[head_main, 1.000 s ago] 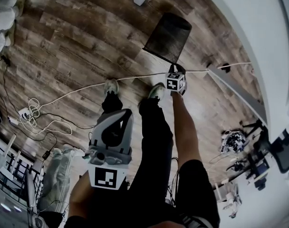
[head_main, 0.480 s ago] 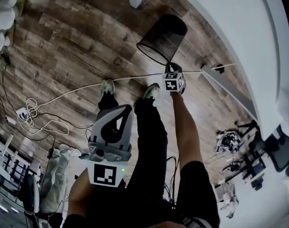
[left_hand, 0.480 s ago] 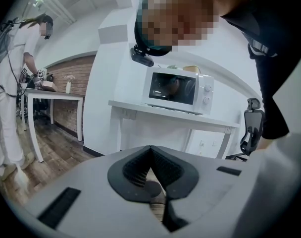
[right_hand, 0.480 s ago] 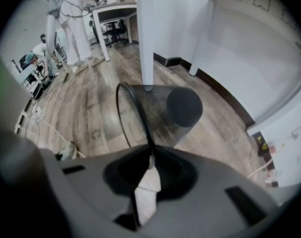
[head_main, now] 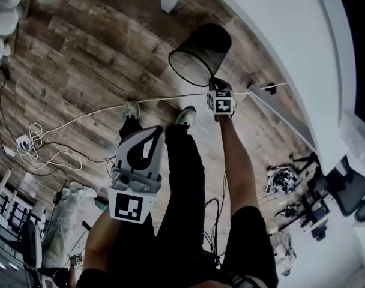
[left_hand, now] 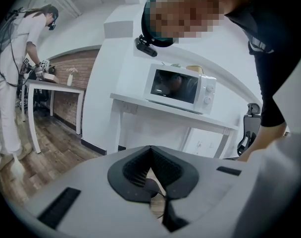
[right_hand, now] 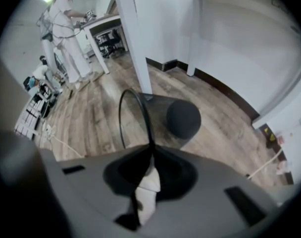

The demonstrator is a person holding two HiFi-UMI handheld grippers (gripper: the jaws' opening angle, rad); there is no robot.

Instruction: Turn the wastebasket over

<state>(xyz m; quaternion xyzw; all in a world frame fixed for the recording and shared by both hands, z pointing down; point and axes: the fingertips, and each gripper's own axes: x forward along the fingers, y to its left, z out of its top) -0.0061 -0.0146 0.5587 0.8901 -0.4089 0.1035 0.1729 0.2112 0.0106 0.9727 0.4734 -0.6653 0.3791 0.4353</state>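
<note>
Wood-plank floor [head_main: 80, 53] runs up to a white wall [head_main: 278, 35], and the black mesh basket [head_main: 202, 51] is close to the foot of that wall, tipped well off upright. Its open mouth faces back toward the person and its round base points away toward the wall, so its long axis runs outward from the right hand-held gripper [head_main: 214, 83]. That gripper is at the near edge of the basket, its jaws closing to a narrow gap with the wire rim [right_hand: 120, 115] pinched between them. Whether the basket's far side touches the floor cannot be told. The right arm is stretched almost straight toward the basket, and its gripper points steeply down. The left hand-held gripper [head_main: 145, 143] is well apart from the basket, held low by the person's thigh on a bent arm, with its jaws together on nothing. A white cable [head_main: 110, 110] lies across the floor on the person's side of the basket. With the right hand alone on the rim, the turn looks likely to hinge there, with the base swinging up and over.
</note>
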